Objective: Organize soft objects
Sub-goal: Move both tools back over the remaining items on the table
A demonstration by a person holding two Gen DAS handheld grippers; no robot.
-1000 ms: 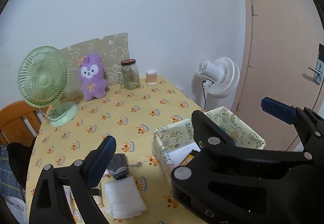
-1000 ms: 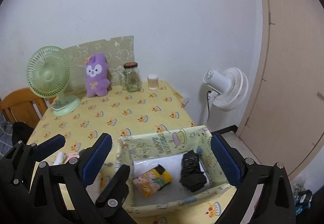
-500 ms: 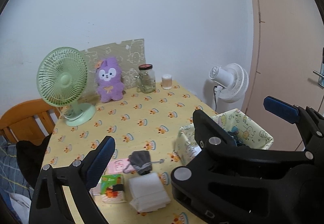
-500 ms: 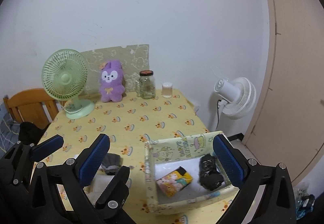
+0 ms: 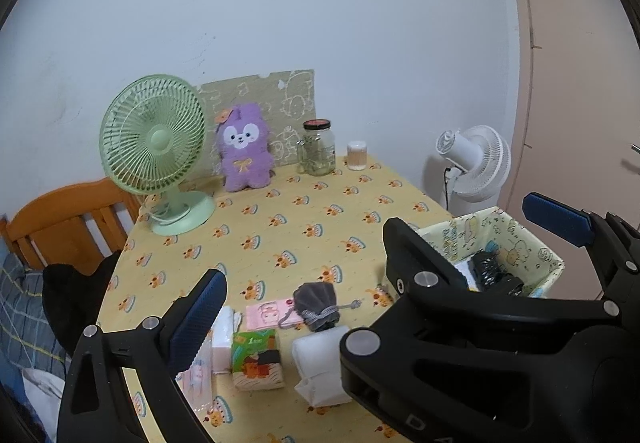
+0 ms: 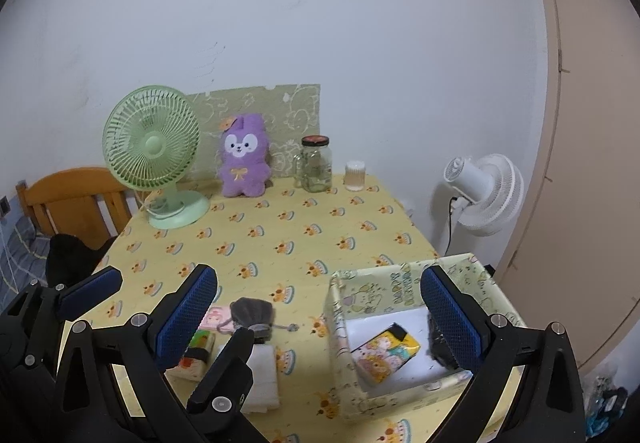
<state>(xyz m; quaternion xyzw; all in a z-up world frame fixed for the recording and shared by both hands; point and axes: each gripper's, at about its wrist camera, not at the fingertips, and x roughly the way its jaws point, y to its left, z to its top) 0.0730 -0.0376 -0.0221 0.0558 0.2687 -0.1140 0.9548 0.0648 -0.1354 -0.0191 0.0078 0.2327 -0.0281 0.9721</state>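
Pouch [image 6: 253,314] betw. right jaws, untouched.

Soft, even indoor light fills both fisheye views, leaving the pale wall [image 5: 320,3] bluish-grey and free of glare. Shadows are faint: a weak one falls beside the green fan [image 6: 152,139] onto the wall, another under the purple plush [image 5: 244,151]. Colours look slightly muted and dim. Black vignetting rounds every corner, and the door frame [image 6: 556,83] bows strongly at the right edge. The centre is sharp; the white fan [image 6: 488,195] looks slightly smeared, and the nearest gripper bodies are a little soft.
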